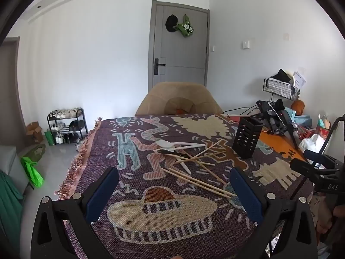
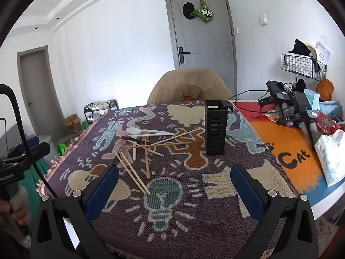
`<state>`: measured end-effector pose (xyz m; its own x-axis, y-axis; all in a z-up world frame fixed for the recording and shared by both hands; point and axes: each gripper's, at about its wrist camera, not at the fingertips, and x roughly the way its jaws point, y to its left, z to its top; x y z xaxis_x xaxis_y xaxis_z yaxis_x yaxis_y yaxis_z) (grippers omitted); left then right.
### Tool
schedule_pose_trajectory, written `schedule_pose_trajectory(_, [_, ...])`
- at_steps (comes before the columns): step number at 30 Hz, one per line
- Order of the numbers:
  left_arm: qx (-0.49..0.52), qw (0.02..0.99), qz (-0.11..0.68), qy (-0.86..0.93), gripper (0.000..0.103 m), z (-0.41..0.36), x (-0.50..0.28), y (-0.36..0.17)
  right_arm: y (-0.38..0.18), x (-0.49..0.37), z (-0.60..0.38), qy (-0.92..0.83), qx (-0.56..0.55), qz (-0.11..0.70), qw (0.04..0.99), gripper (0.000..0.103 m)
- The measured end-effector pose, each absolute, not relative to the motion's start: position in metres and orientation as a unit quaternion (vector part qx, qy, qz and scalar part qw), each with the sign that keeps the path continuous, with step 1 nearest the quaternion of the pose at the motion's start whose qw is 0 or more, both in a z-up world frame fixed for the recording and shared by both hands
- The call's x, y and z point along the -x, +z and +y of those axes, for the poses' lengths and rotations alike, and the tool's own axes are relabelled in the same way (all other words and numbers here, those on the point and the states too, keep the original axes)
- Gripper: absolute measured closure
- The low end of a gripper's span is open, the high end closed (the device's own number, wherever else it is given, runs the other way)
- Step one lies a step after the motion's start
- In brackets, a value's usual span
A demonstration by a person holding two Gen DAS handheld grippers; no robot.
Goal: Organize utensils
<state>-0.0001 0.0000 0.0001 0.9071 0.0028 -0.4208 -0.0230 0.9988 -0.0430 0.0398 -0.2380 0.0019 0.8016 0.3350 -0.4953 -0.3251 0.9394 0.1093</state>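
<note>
Left hand-held gripper (image 1: 174, 191): blue-padded jaws spread wide, holding nothing, above the patterned woven cloth (image 1: 163, 233) on the desk.
Right hand-held gripper (image 2: 174, 191): likewise wide and holding nothing.
Utensils: pale wooden chopsticks (image 2: 138, 176), a white plastic spoon (image 2: 138, 131) and a black spoon (image 2: 134, 139) heaped mid-cloth.
Holder: black slotted plastic utensil box (image 2: 215, 127) upright, right of the heap.
Beyond: tan upholstered chair (image 2: 189, 86).

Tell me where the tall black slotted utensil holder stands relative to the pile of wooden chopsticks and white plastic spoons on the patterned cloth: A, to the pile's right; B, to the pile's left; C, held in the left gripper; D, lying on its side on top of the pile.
A: the tall black slotted utensil holder stands upright on the patterned cloth, right of the pile of wooden chopsticks and white plastic spoons, and neither open gripper holds it.
</note>
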Motion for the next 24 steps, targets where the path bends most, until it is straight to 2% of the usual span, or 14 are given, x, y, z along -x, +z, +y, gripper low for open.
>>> schedule_pose_trajectory(24, [0.029,0.977,0.211,-0.021,0.000,-0.0040,0.0020,0.0041,0.0008,-0.0398,-0.2362,0.167,0.000,0.254,0.953,0.000])
